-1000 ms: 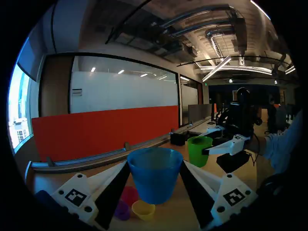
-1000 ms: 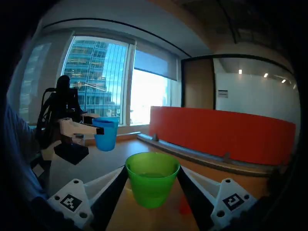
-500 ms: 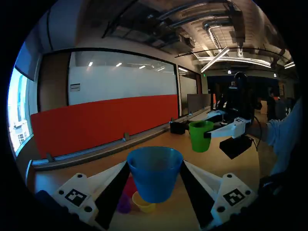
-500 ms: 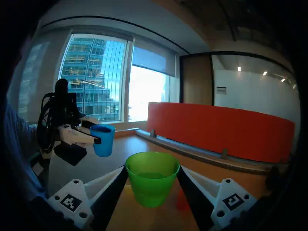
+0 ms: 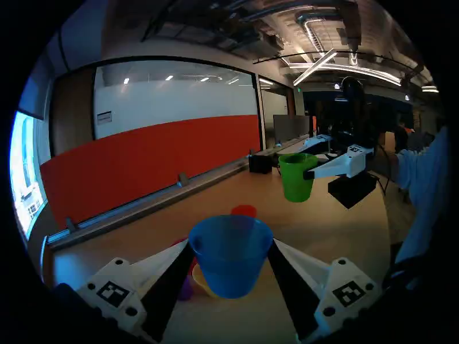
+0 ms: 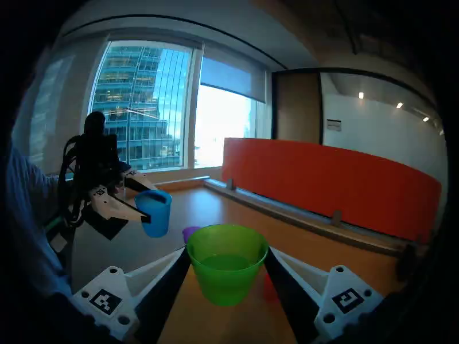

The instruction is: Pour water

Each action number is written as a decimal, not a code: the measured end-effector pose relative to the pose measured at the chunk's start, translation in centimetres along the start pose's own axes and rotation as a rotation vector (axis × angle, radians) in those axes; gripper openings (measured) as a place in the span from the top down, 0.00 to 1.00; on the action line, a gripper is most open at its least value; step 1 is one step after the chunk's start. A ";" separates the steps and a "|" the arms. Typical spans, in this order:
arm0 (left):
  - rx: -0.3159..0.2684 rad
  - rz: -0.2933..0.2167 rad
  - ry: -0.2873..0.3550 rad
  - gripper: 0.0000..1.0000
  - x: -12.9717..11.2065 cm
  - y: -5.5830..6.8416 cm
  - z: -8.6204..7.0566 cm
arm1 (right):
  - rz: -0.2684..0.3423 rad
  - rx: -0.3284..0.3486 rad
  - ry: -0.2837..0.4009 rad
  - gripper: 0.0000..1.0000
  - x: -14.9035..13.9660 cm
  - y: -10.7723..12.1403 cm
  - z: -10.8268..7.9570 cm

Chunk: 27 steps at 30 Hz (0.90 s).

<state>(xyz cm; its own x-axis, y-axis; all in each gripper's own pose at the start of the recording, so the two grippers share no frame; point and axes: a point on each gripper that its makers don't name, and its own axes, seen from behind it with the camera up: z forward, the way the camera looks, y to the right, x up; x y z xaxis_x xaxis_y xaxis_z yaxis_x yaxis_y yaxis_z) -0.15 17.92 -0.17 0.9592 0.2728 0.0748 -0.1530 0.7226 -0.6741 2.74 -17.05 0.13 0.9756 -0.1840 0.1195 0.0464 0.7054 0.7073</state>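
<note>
In the left gripper view my left gripper (image 5: 230,265) is shut on a blue cup (image 5: 230,255), held upright above the wooden table (image 5: 321,229). Farther off to the right, the green cup (image 5: 296,177) hangs in the right gripper (image 5: 306,175). In the right gripper view my right gripper (image 6: 227,275) is shut on the green cup (image 6: 227,270), upright, with liquid showing inside. To the left there, the blue cup (image 6: 154,212) is held by the left gripper (image 6: 146,217), lower than the green cup's rim.
Small cups stand on the table below the blue cup: a red one (image 5: 244,210), a yellow one (image 5: 198,279), a purple one (image 5: 185,288). A purple cup (image 6: 190,233) shows on the table. An orange partition (image 5: 149,160) runs along the table's far edge. A sleeve (image 5: 427,189) is at right.
Both views have tilted downward, showing more table. The blue cup has sunk lower in the right gripper view. The red cup has come into sight behind the blue cup.
</note>
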 end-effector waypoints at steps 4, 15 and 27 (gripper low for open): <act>-0.013 0.011 -0.039 0.13 -1.3 0.5 0.3 | -0.005 0.010 -0.029 0.08 -1.0 -0.1 0.1; -0.051 0.039 -0.164 0.13 -4.9 1.2 0.6 | -0.025 0.033 -0.092 0.08 -2.7 -0.4 0.1; -0.088 0.044 -0.274 0.13 -8.5 1.6 0.8 | -0.036 0.052 -0.189 0.08 -5.9 -0.4 0.1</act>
<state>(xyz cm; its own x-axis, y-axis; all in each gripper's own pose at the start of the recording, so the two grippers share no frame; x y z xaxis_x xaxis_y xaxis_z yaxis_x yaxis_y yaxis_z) -8.72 17.25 -1.30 0.8502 0.4728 0.2315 -0.1606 0.6518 -0.7412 -3.08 -16.31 -0.81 0.9157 -0.3369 0.2190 0.0642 0.6606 0.7480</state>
